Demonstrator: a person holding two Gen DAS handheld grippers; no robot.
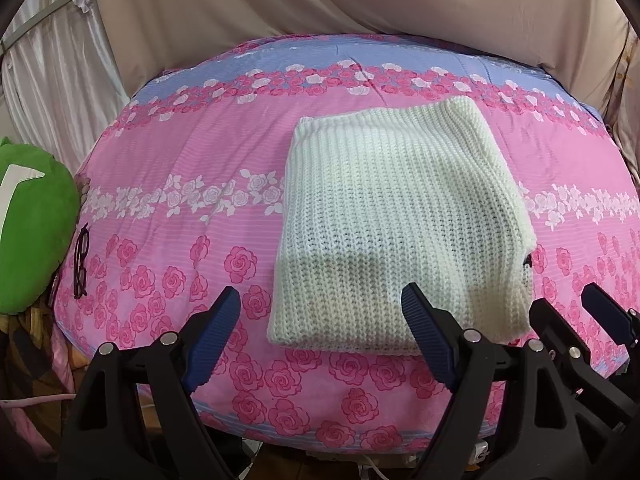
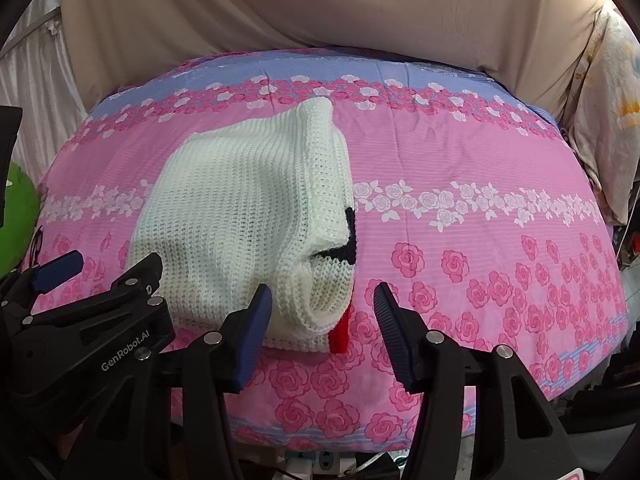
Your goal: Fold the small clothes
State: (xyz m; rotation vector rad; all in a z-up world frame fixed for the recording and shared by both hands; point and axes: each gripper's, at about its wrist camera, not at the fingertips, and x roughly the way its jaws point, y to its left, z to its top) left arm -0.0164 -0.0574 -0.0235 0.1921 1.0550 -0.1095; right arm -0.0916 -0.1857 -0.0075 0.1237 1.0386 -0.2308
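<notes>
Cream knit sweater (image 1: 396,232) lies folded on the pink floral bedspread (image 1: 168,184), soft and floppy; its near hem looks the likeliest hold. Left gripper (image 1: 322,340) hovers wide and empty, right gripper (image 2: 320,336) half-spread and narrowing on nothing. Glasses (image 1: 81,262) lie far left; beige drapes (image 2: 320,12) hang behind.

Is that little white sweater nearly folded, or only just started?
Nearly folded: the white knit sweater lies doubled into a flat rectangle on the rose bedspread. Neither the left gripper nor the right gripper, slowly closing, holds anything. Left: maybe tucking its loose right edge.
</notes>
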